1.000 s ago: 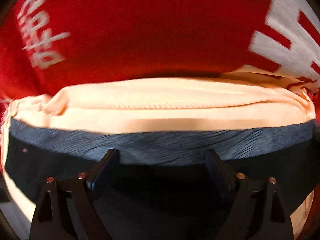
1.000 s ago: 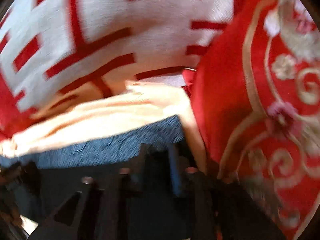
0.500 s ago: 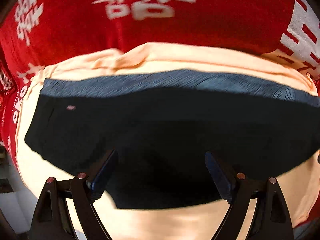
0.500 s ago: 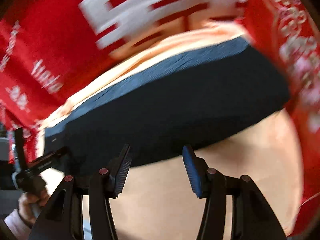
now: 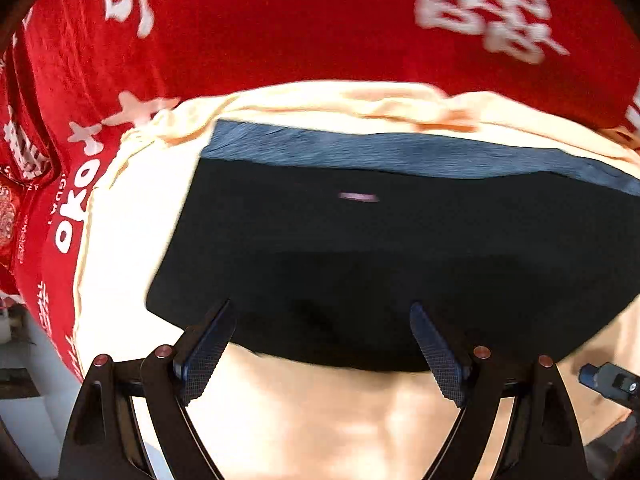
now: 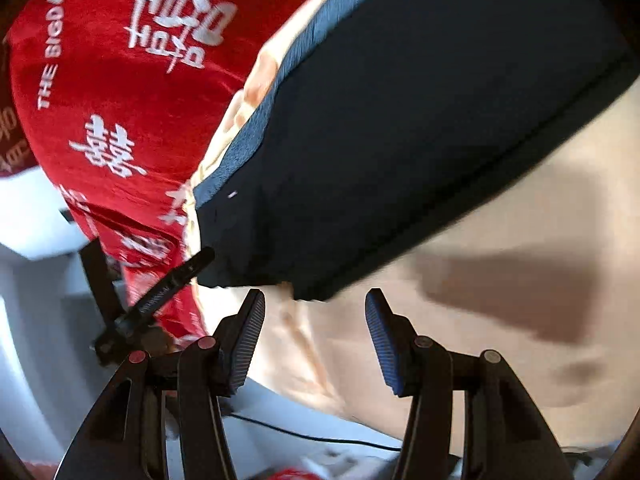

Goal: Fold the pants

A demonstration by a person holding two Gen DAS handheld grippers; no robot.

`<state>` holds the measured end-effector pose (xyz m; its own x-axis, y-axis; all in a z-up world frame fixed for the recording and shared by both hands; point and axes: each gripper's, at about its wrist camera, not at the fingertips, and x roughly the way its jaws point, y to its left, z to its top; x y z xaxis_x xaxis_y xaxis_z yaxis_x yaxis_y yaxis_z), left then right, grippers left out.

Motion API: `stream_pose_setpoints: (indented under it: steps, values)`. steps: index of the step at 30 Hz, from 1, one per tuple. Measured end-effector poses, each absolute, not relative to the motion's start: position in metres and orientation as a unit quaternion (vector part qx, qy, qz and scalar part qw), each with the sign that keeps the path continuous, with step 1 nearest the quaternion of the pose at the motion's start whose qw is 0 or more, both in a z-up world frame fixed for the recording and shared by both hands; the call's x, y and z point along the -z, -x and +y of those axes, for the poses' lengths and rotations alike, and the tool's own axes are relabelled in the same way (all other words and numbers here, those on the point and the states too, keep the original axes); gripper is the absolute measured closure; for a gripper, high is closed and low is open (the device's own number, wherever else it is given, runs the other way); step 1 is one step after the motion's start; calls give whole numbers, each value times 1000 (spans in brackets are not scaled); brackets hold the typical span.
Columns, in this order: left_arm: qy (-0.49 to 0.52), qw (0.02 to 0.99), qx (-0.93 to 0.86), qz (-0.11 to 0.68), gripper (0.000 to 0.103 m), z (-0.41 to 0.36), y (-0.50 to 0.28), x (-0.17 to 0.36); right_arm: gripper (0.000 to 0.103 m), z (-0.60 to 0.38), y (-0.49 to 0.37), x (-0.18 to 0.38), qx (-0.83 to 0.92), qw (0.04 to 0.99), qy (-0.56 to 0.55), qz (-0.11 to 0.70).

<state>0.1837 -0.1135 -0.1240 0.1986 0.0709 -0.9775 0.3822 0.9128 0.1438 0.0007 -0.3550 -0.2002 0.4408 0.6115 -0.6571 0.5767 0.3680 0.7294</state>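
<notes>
Dark pants (image 5: 380, 248), folded into a flat block, ribbed waistband (image 5: 400, 152) at far edge, lying on cream cloth (image 5: 320, 412) spread over red blanket (image 5: 280, 40) with white lettering. Left claw (image 5: 324, 344) above near edge, jaws wide apart, empty. Right claw (image 6: 314, 332) off the corner, jaws apart, nothing between.

My left gripper (image 5: 322, 344) points steeply downward, its jaws spread wide with nothing between the pads (image 5: 438, 360). My right gripper (image 6: 314, 334) is angled down more shallowly, jaws parted to a middling gap, pads (image 6: 246, 340) bare and gripping nothing.
</notes>
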Motion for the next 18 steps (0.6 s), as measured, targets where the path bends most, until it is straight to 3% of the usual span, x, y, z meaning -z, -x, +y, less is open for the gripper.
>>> stream_pose_setpoints:
  steps: [10, 11, 12, 18]
  values:
    - [-160, 762, 91, 620, 13, -88, -220, 176, 48, -343, -29, 213, 3, 634, -558, 536]
    - [-166, 761, 93, 620, 13, -88, -224, 181, 62, -345, -29, 213, 11, 629, -557, 542]
    - [-168, 760, 97, 620, 13, -88, -225, 183, 92, -347, -30, 213, 23, 624, -552, 553]
    - [-186, 759, 132, 610, 13, -74, -218, 183, 96, -336, -17, 185, 28, 663, -508, 549]
